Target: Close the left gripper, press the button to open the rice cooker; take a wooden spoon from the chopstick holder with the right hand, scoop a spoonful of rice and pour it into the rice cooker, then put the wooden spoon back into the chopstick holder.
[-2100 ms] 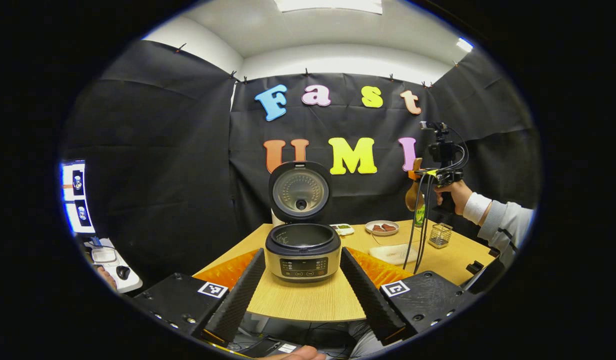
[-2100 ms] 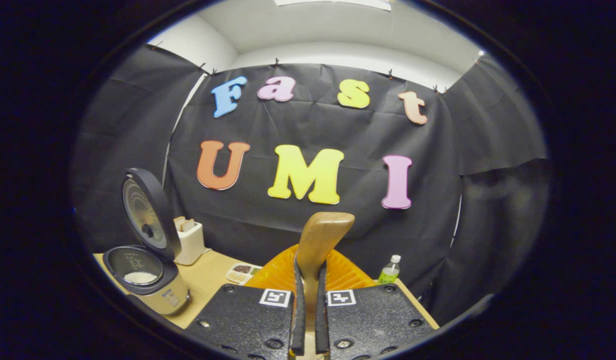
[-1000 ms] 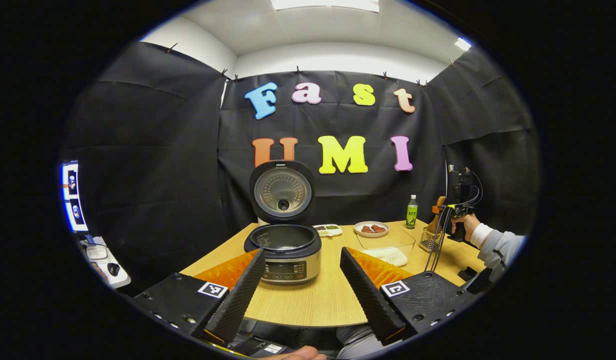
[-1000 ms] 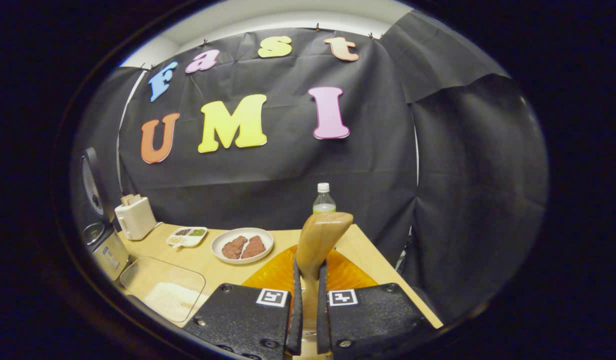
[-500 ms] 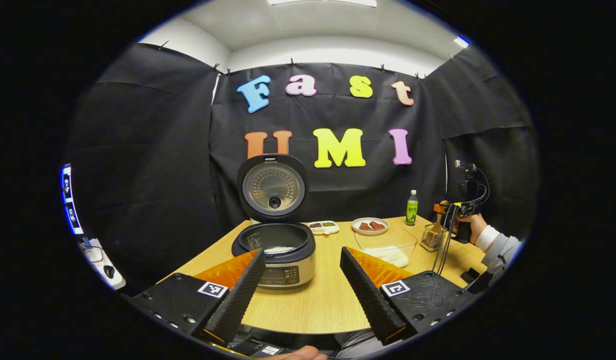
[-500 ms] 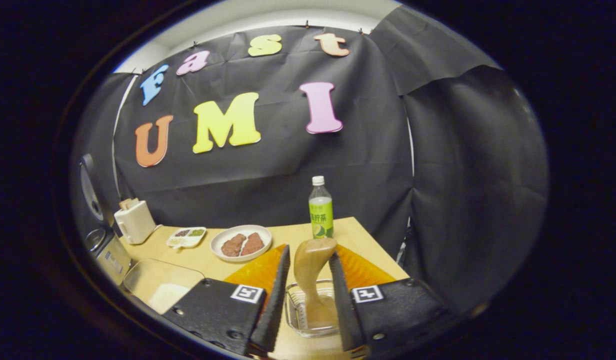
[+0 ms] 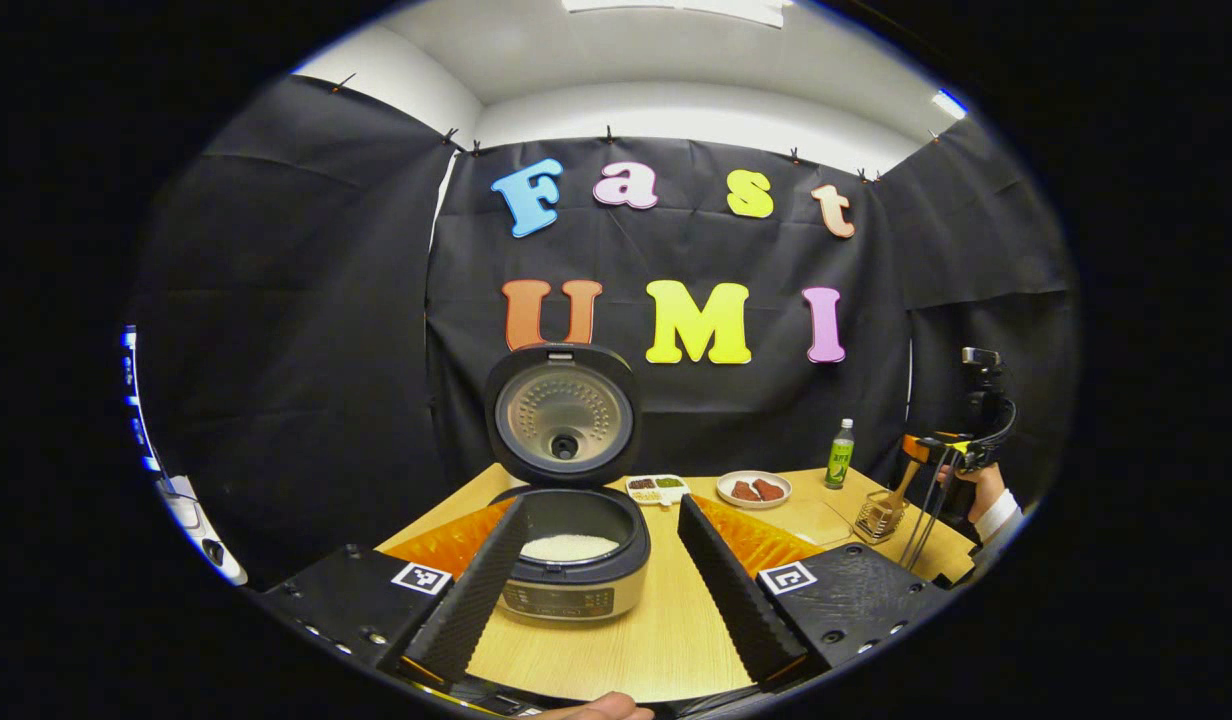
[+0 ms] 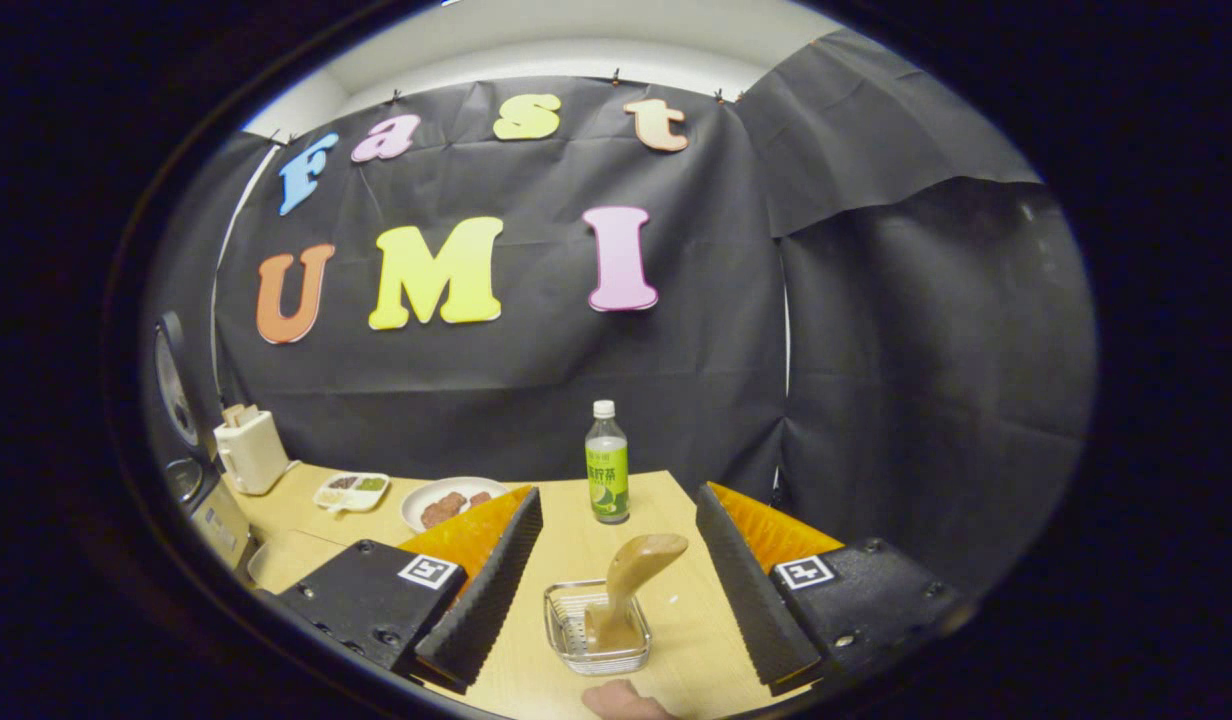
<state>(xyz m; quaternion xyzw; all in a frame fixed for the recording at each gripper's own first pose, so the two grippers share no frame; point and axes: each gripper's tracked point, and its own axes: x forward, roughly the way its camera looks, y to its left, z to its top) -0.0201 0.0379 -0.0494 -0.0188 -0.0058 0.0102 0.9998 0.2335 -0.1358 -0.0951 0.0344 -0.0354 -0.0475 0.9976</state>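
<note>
**Q:** Where does the wooden spoon (image 8: 631, 580) stand, and what remains of the step?

**A:** It stands bowl-up in the chopstick holder (image 8: 596, 630), leaning toward the right rim, on the table (image 8: 666, 500) just in front of the green bottle (image 8: 607, 470). The right gripper (image 8: 616, 590) has its fingers spread wide on either side of the holder, touching neither spoon nor wire. Judged from this, the return is done. Good practice is to draw the gripper straight back and up, fingers wide, so that neither finger clips the leaning handle and tips the light holder.

**Q:** And the far side of the table?

**A:** The rice cooker (image 7: 571, 560) stands with its lid (image 7: 562, 415) raised and white rice (image 7: 569, 546) in the pot. The left gripper (image 7: 601, 570) is spread open, gripping nothing, with the cooker seen between its fingers. A plate (image 8: 446, 500) and a small divided dish (image 8: 351, 488) lie behind.
</note>
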